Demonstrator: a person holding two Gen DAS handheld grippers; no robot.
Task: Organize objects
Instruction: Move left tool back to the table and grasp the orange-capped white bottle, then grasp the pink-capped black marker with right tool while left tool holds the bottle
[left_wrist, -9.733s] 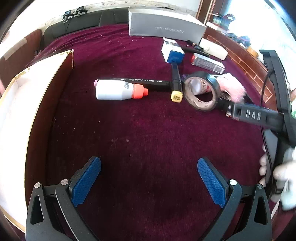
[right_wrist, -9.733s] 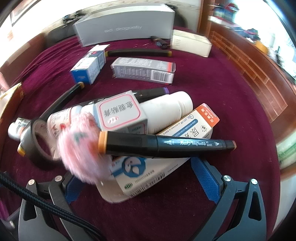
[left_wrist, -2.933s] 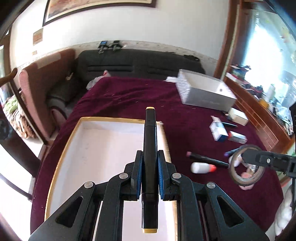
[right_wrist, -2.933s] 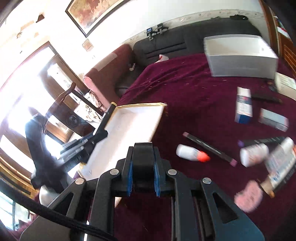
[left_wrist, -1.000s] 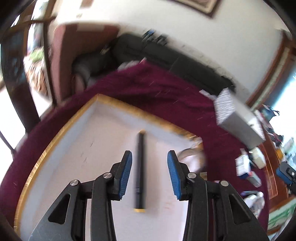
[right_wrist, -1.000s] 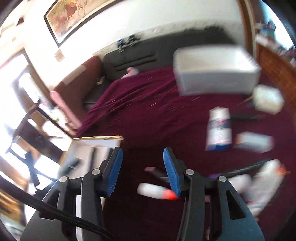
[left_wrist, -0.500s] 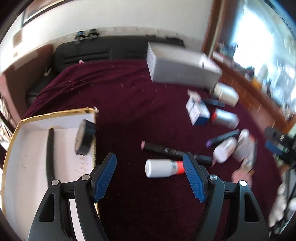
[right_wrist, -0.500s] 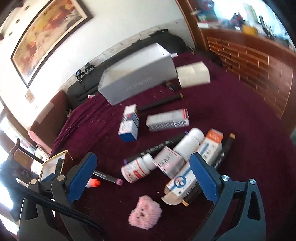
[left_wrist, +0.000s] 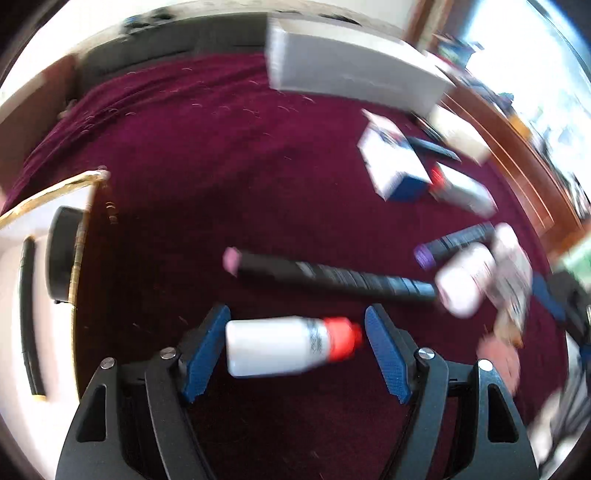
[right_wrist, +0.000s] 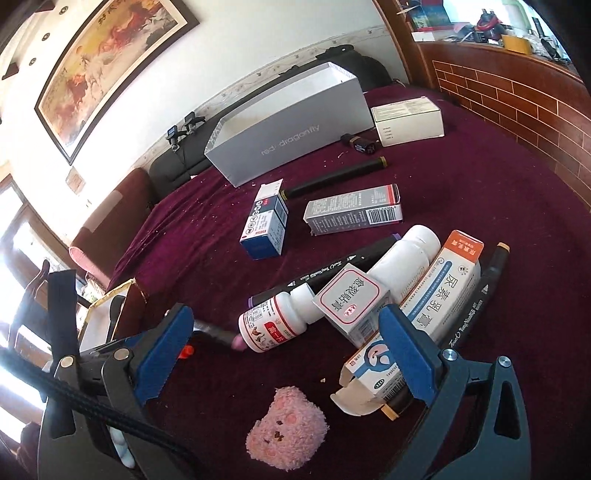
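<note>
Lying sideways between the left gripper's apart fingers is a white plastic bottle with a red cap; the right gripper's fingers are standing wide apart, holding nothing.

**Lighting and Picture Quality**

Daylight is entering from the window, which is blowing out to white. Motion blur is smearing the left wrist view, worst at the grey box. The right wrist view is staying sharp. Fisheye distortion is bending the painting, and dark vignetting is rounding both frames.
</note>
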